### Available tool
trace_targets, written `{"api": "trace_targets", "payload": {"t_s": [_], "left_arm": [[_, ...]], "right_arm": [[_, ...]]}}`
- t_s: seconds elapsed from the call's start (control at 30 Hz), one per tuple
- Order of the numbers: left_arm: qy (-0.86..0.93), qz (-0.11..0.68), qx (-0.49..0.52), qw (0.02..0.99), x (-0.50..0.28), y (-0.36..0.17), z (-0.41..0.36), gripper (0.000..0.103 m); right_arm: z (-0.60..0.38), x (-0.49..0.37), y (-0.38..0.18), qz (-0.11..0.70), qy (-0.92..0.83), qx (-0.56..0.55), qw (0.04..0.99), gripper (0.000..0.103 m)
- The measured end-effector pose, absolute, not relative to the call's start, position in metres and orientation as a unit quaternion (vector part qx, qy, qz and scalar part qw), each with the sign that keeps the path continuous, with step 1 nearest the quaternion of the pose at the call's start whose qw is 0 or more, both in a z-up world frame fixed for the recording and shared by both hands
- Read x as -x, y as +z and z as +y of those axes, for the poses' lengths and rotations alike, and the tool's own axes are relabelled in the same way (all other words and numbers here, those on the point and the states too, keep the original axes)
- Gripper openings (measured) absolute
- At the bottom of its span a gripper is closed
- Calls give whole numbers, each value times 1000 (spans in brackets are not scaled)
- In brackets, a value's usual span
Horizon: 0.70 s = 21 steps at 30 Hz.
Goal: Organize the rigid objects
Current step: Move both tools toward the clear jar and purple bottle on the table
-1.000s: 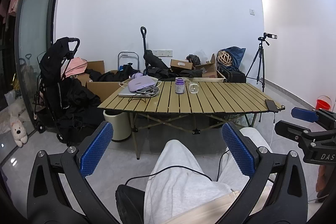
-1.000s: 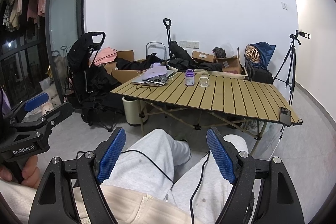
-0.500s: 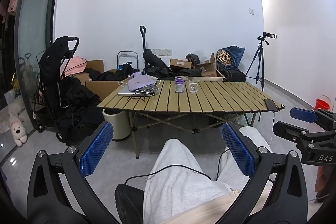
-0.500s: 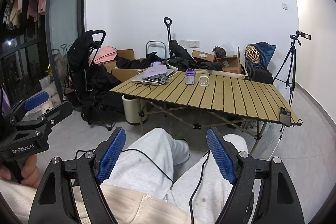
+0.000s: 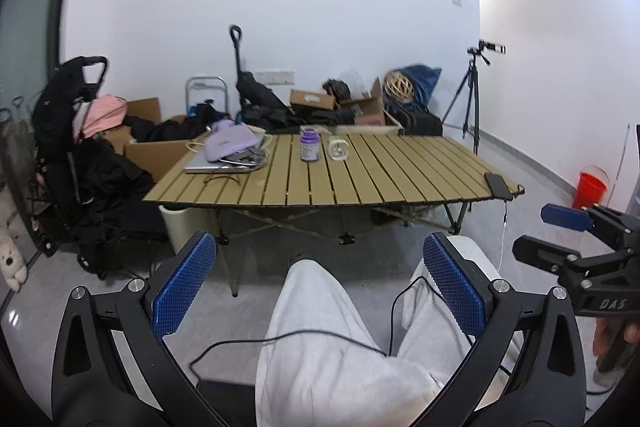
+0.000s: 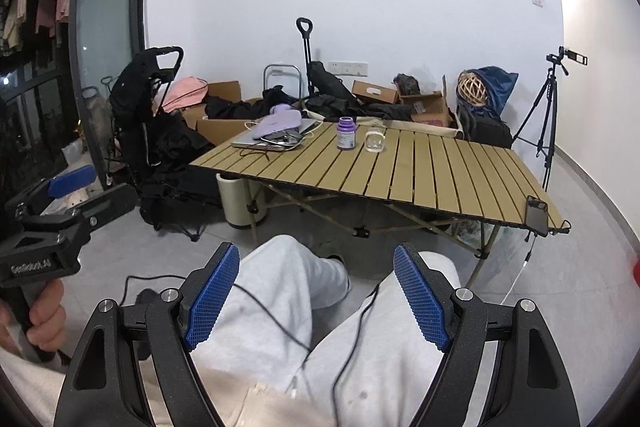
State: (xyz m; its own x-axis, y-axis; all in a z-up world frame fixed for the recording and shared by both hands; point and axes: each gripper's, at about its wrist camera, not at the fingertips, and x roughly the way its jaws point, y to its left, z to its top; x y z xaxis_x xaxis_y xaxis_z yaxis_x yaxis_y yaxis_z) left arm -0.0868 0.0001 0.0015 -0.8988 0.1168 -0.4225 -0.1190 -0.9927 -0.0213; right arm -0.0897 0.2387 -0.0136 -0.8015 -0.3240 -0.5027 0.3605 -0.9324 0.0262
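Observation:
A slatted folding table [image 5: 360,183] stands a few steps ahead. On it are a purple bottle [image 5: 310,145], a clear glass jar [image 5: 338,149], a purple pouch [image 5: 230,145] lying on a laptop [image 5: 204,166], and a black phone [image 5: 498,185] at the right edge. The same items show in the right wrist view: table [image 6: 440,179], bottle [image 6: 346,133], jar [image 6: 375,141], phone [image 6: 537,209]. My left gripper [image 5: 320,283] is open and empty above the person's lap. My right gripper [image 6: 318,293] is open and empty too.
A black stroller [image 5: 72,147] and cardboard boxes [image 5: 152,151] stand left of the table. Bags and boxes [image 5: 352,107] line the back wall. A tripod [image 5: 474,99] stands at the right, a red bucket [image 5: 592,185] further right. A white bin [image 6: 238,201] sits under the table.
Both grippers have drifted slightly, the view shifting a little toward the table. Both stay open and empty.

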Motion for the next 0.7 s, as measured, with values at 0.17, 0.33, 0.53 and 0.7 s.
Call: {"api": "trace_targets", "payload": {"t_s": [0.17,0.33,0.53,0.7], "left_arm": [[969,12,236,76,161,-3,4,103],[960,9,267,81,247,-13,0,103],[955,7,284,89,344,-24,-4,103],[945,-3,312,93,430,-46,-4,103]], "right_arm": [[245,152,-17,32,-933,-303,191,85],[245,235,-24,35,-913,-351,204,85],[242,334,-37,39,-903,-384,187,85],[241,419,-47,26,-902,-390,185,85]]}}
